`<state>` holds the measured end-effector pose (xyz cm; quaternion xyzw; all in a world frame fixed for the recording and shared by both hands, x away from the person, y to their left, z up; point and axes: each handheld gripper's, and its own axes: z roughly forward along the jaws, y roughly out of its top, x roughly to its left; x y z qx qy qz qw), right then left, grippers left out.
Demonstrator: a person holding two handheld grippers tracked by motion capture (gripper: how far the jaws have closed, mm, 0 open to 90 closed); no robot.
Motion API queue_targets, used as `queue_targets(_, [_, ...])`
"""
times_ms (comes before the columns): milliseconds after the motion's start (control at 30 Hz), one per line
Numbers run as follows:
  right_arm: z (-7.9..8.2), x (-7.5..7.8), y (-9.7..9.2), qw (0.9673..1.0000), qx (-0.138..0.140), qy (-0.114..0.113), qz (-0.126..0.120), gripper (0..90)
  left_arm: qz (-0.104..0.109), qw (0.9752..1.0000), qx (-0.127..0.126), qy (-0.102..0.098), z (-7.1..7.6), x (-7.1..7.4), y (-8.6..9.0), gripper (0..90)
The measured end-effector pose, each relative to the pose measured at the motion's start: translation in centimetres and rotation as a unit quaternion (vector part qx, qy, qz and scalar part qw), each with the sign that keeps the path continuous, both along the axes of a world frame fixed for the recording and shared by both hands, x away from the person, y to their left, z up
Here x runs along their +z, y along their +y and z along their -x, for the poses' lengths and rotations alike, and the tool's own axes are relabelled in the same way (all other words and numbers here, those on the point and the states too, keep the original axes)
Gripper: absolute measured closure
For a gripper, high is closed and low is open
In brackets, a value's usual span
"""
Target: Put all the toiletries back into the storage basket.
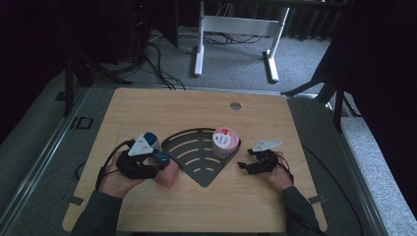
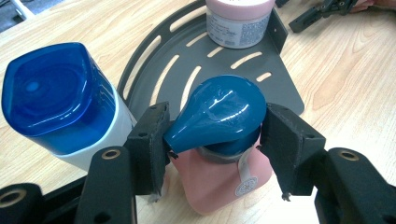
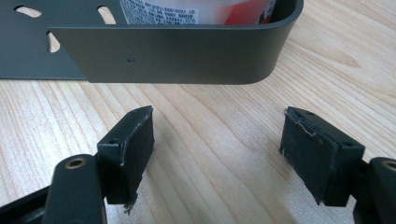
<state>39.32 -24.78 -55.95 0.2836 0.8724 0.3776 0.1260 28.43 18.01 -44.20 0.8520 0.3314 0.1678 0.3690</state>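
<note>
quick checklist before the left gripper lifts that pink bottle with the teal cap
1. Left gripper jaws either side of the teal cap of the pink bottle: ok.
2. Pads pressing firmly on the cap: cannot tell.
3. White bottle with blue cap clear of the lift: not ok, it stands close beside one jaw.
4. Free space on the dark grey slotted corner tray: ok.
5. Pink-lidded jar already on the tray: ok.
6. Right gripper open, holding nothing: ok.

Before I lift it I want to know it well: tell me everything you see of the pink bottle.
The pink bottle is squat, glossy plastic, with a teal teardrop cap and a small round sticker low on its front. It stands upright on the table, just off the slotted grey tray, beside a blue-capped bottle. The left gripper brackets its cap.
</note>
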Motion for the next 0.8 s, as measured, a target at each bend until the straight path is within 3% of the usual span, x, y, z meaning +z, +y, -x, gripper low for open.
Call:
queue_targets(233, [0.0, 0.0, 0.0, 1.0000, 0.000, 0.000, 0.000, 25.6, 0.008, 0.9999, -0.008, 0.010, 0.3, 0.3, -0.1, 51.0])
queue_targets(400, [0.0, 0.0, 0.0, 1.0000, 0.000, 0.000, 0.000, 25.6, -0.002, 0.9998, -0.021, 0.008, 0.6, 0.5, -0.4, 59.2])
queue_targets(567, [0.0, 0.0, 0.0, 1.0000, 0.000, 0.000, 0.000, 25.6, -0.007, 0.9996, -0.026, 0.007, 0.5, 0.6, -0.6, 59.0])
queue_targets(800, [0.0, 0.0, 0.0, 1.0000, 0.000, 0.000, 0.000, 25.6, -0.018, 0.9991, -0.038, 0.011, -0.2, 0.7, -1.2, 50.4])
